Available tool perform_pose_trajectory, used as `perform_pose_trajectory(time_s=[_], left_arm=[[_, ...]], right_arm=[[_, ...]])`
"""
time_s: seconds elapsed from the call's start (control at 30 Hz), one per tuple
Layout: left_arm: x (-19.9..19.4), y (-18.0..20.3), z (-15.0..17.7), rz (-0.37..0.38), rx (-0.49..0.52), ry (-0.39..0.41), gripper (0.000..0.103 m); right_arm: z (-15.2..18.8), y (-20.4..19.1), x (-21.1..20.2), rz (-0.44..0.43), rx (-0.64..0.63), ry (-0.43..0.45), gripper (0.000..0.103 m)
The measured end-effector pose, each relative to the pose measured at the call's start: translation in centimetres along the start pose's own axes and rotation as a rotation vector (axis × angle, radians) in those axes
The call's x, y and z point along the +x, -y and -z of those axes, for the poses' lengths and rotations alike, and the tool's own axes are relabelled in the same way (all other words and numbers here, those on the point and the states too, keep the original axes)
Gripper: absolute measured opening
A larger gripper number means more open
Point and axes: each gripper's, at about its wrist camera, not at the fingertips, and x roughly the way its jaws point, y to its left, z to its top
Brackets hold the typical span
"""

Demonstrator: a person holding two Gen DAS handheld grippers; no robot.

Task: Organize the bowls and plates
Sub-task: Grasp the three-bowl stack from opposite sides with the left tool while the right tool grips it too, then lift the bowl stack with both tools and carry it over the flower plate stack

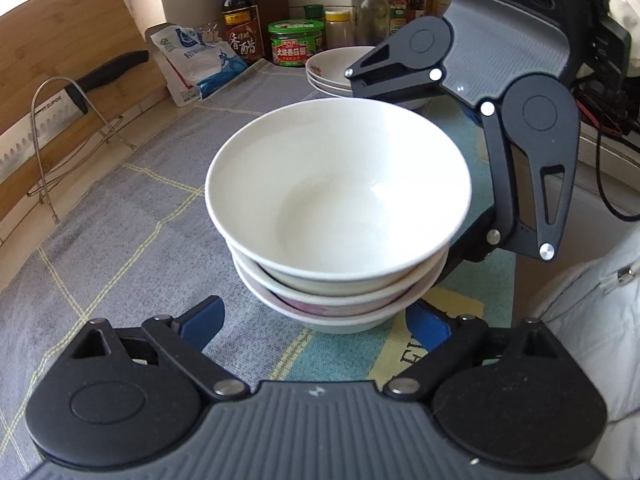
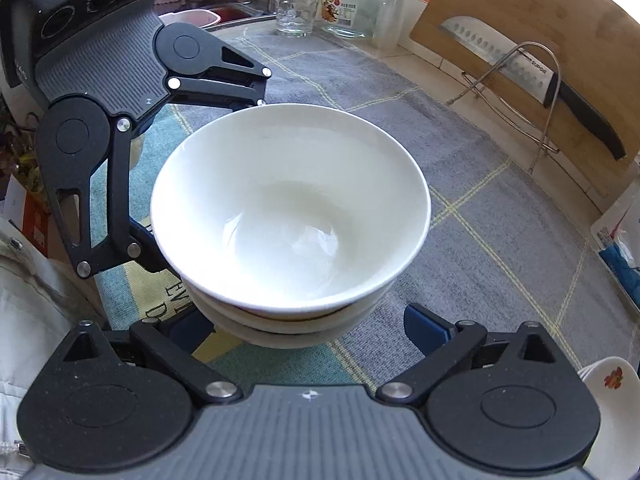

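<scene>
Our left gripper (image 1: 316, 326) and right gripper (image 2: 308, 334) flank the stack of white bowls (image 1: 338, 216) on the tabletop (image 1: 132, 208), jaws spread, not pinching. We should close low and evenly before lifting.

Grey cloth (image 1: 132, 216) with pale yellow grid lines covers the counter; a teal-and-yellow printed patch with dark lettering sits at its near edge. Wooden cutting board (image 1: 60, 40) leans against the wall, wire rack (image 1: 60, 128) in front of it holding a black-handled knife (image 1: 76, 92). White-and-blue pouch (image 1: 196, 64) beside the board. Behind it: dark vinegar bottle (image 1: 239, 20), green-lidded jar (image 1: 295, 43), clear bottle with red cap (image 1: 371, 8). Right wrist view: empty glass tumbler (image 2: 295, 8) and labelled clear jar (image 2: 352, 0) at the back.
</scene>
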Motion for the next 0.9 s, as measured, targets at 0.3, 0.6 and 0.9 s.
perform_pose_trajectory(time_s=[0.3, 0.6, 0.9], left_arm=[[0.4, -1.3, -0.9, 0.133, 0.082, -0.023, 0.083], [0.7, -1.7, -1.3, 0.185, 0.135, -0.033, 0.081], [0.9, -2.0, -1.6, 0.213, 0.150, -0.039, 0.083]], right_arm=[[-0.6, 0.6, 0.1, -0.114, -0.006, -0.019, 0.086], [-0.7, 0.5, 0.0, -0.112, -0.002, -0.029, 0.086], [-1.0, 0.8, 0.3, -0.115, 0.000, -0.038, 0.086]])
